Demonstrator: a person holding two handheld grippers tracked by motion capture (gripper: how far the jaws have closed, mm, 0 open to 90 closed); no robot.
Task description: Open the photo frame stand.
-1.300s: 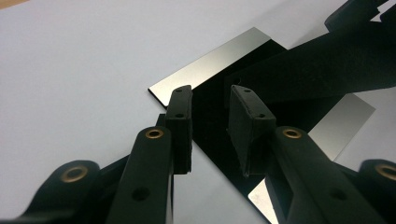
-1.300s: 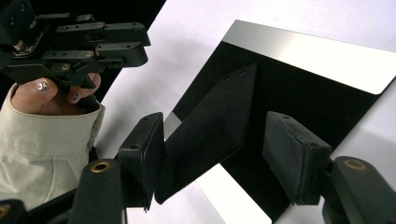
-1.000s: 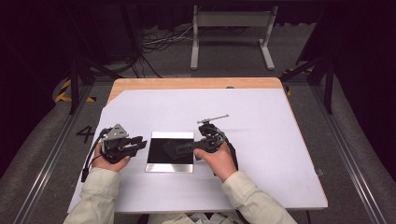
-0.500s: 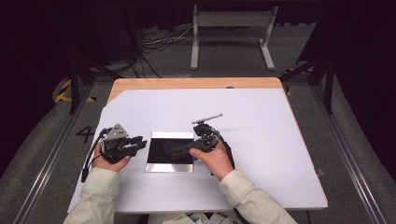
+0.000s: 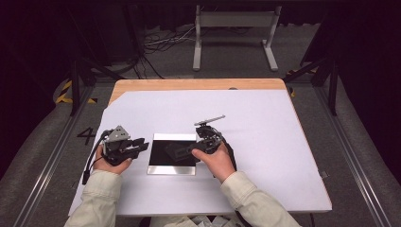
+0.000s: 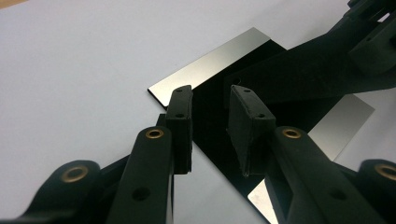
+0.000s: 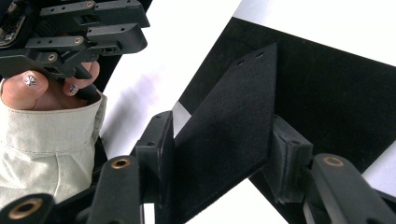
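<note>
Right gripper (image 7: pixel 219 154): jaws have just been closing; a flat black felt-like rectangular piece with small holes near one end (image 7: pixel 229 126) is standing between them. In the right gripper view the left pad is lying against the piece's face, while contact at the right pad cannot be told. The piece is tilting up and away from the gripper, over a square mirror-finish metal plate reflecting black (image 5: pixel 172 153). In the high view the right gripper (image 5: pixel 182 150) is reaching over the plate's right half from the right edge.

Left gripper (image 6: pixel 210 126): jaws are standing partly apart with nothing between them, pointing at the near corner of the reflective plate (image 6: pixel 210 65); the pads are hovering just at its left edge. Beyond them, the black piece (image 6: pixel 299 70) is showing over the plate. In the high view the left gripper (image 5: pixel 142 144) is sitting just left of the plate.

The plate is lying flat on the white sheet covering the bench (image 5: pixel 265 142), between both grippers.
</note>
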